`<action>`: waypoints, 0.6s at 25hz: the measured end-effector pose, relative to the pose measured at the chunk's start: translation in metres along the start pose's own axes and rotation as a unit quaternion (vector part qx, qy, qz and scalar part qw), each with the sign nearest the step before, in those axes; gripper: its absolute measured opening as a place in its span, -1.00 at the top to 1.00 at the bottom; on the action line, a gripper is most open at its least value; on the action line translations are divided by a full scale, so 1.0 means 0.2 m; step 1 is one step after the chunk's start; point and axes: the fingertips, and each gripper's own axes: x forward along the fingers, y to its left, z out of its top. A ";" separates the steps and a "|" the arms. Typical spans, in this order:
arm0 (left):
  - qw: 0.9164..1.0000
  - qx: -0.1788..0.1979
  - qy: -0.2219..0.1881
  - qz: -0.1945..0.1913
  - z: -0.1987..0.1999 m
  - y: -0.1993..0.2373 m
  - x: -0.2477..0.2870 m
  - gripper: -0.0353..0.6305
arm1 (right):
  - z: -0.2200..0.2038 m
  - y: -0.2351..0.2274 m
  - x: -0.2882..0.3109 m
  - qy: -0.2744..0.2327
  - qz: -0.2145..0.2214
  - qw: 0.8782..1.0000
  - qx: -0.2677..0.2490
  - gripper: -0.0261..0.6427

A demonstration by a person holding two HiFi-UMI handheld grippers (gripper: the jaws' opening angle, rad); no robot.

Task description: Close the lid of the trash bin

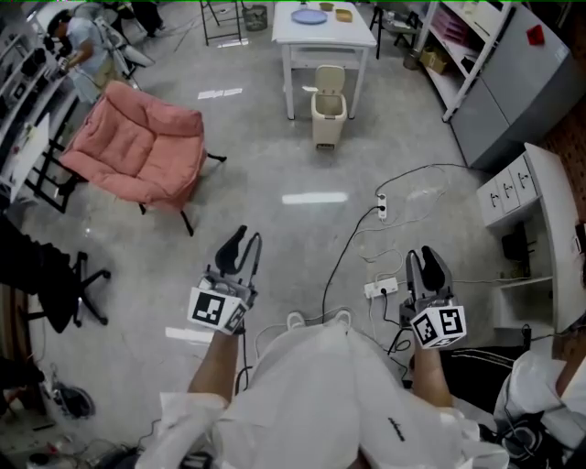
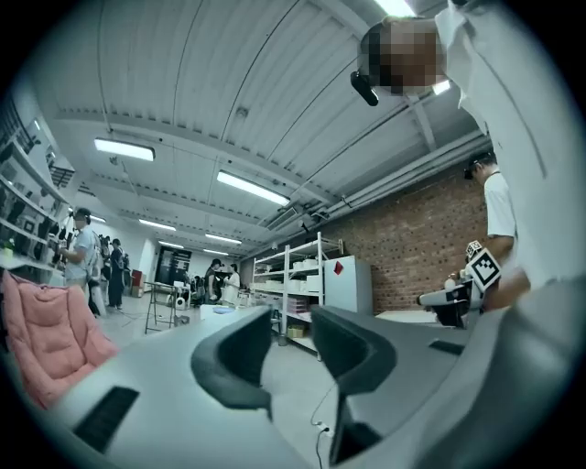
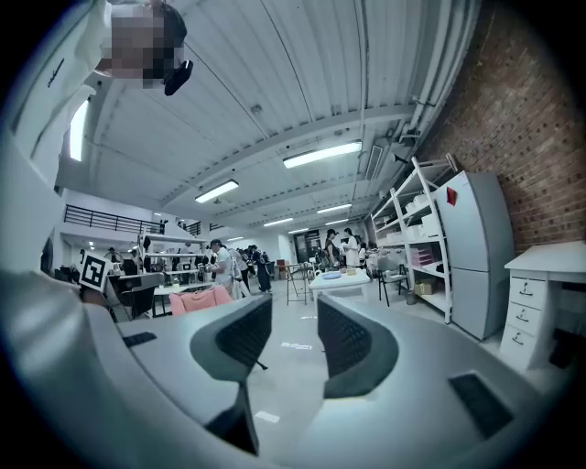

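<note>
Head view is looking steeply down on a person in a white shirt (image 1: 320, 394) who is standing on a grey concrete floor (image 1: 302, 229) and holding a gripper out in each hand. The left gripper (image 1: 240, 240) and the right gripper (image 1: 427, 261) are both hanging in the air over the floor, pointing ahead, each touching nothing.

The trash bin (image 1: 329, 114), a beige one, is standing on the floor well ahead of both grippers, just in front of the near edge of a white table (image 1: 316, 38). Its lid (image 1: 330, 79) is standing raised, so the bin is open. A blue plate (image 1: 309, 16) is lying on the table near its far edge.

A pink folding chair (image 1: 137, 147) is sitting on the floor to the left, well apart from the bin. A white power strip (image 1: 382, 288) with trailing cables is lying on the floor between the two grippers, nearer the right one.

In the left gripper view the dark pads (image 2: 240, 353) are standing a little apart with only open floor showing through the gap. In the right gripper view the ribbed pads (image 3: 245, 337) are likewise parted by a narrow gap, pinching nothing.
</note>
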 end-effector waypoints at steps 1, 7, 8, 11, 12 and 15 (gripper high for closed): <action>1.000 -0.007 0.004 -0.010 -0.01 0.00 0.00 0.32 | -0.02 0.03 0.02 0.006 0.005 1.000 -0.001 0.32; 0.999 0.018 0.023 -0.040 -0.08 0.05 -0.04 -0.34 | -0.08 0.19 0.10 0.033 0.016 0.999 -0.015 -0.47; 0.999 0.014 0.026 -0.037 -0.09 0.06 -0.04 -0.39 | -0.10 0.20 0.11 0.042 0.011 0.999 -0.019 -0.54; 0.999 0.008 0.038 -0.036 -0.10 0.07 -0.04 -0.45 | -0.12 0.20 0.12 0.060 0.001 0.998 -0.034 -0.72; 0.998 0.012 0.045 -0.039 -0.12 0.07 -0.03 -0.45 | -0.13 0.19 0.13 0.064 0.001 0.997 -0.036 -0.74; 0.998 0.018 0.047 -0.043 -0.15 0.08 0.01 -0.46 | -0.13 0.15 0.17 0.069 0.004 0.997 -0.032 -0.78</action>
